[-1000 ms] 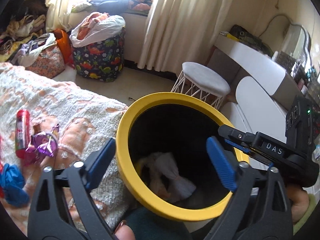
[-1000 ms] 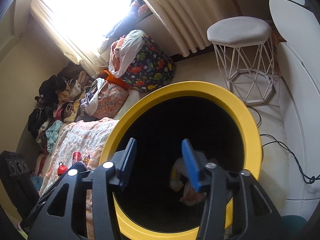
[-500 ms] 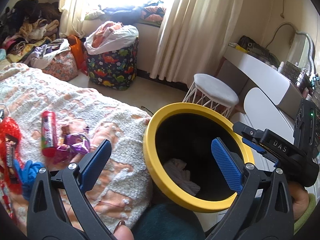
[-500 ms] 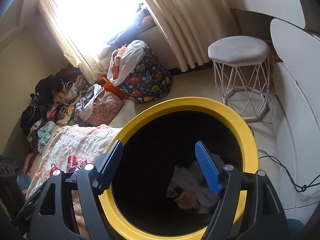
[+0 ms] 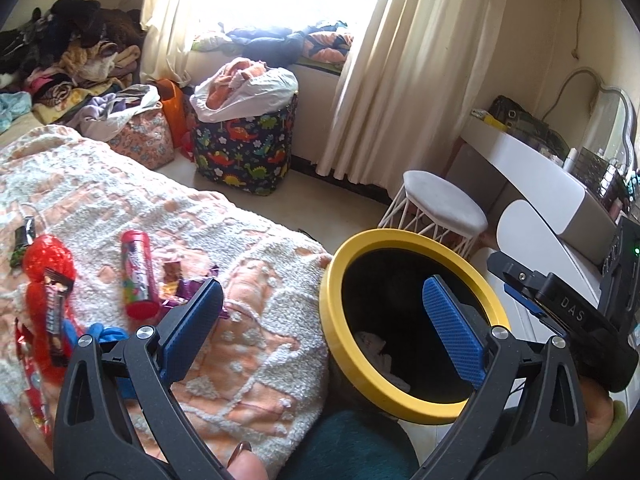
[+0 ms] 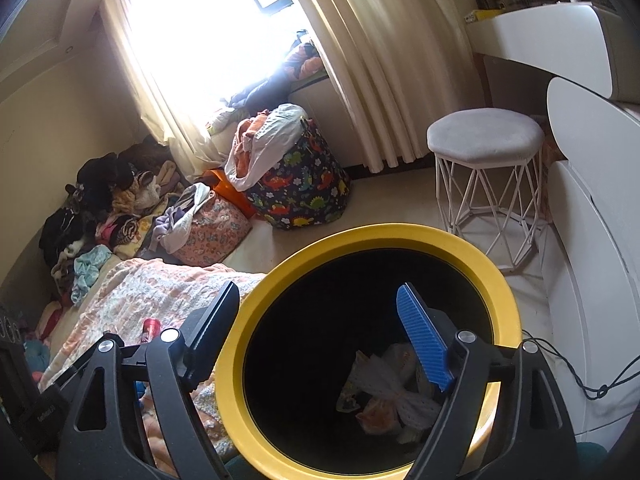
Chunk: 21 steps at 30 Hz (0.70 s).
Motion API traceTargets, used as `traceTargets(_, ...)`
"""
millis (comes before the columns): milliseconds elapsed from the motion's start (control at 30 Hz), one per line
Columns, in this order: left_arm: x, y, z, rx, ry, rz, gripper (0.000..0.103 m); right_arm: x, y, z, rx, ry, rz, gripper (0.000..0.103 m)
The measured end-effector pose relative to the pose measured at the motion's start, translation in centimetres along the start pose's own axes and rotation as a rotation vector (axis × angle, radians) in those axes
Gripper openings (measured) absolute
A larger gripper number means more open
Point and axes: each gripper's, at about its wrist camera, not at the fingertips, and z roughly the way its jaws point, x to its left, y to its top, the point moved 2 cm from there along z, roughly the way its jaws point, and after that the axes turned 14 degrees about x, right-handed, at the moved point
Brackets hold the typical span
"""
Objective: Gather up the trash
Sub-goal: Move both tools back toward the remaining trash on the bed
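Observation:
A black bin with a yellow rim (image 5: 335, 332) (image 6: 476, 248) stands beside the bed and holds crumpled white and orange wrappers (image 6: 384, 392). My left gripper (image 5: 320, 322) is open and empty, above the bed edge and the bin. My right gripper (image 6: 320, 332) is open and empty over the bin's mouth. On the pink-and-white blanket (image 5: 260, 344) lie a red tube (image 5: 136, 276), purple wrappers (image 5: 180, 288), a red net bag with a snack bar (image 5: 48, 296) and a blue scrap (image 5: 108, 334). The tube also shows in the right wrist view (image 6: 150, 328).
A white wire stool (image 5: 440, 208) (image 6: 486, 148) stands behind the bin, next to a white dresser (image 5: 532, 168). A dinosaur-print hamper (image 5: 244, 152) and a floral bag (image 5: 140, 140) sit by the curtains. Clothes are piled at the far left (image 5: 68, 68). A cable (image 6: 592, 384) lies on the floor.
Both grippers have pulled back and up from the bin, which looks smaller now. The left view has swung left, showing more of the blanket and its trash. The right jaws have opened wider.

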Motion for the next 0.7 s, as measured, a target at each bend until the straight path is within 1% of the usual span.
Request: traceTargets(700, 4.9, 0.0, -3.7, -0.079, 0.051, -0.096, 0.092, 5.4, -1.2, -1.0, -0.022, 0.036, -0.145, 0.081)
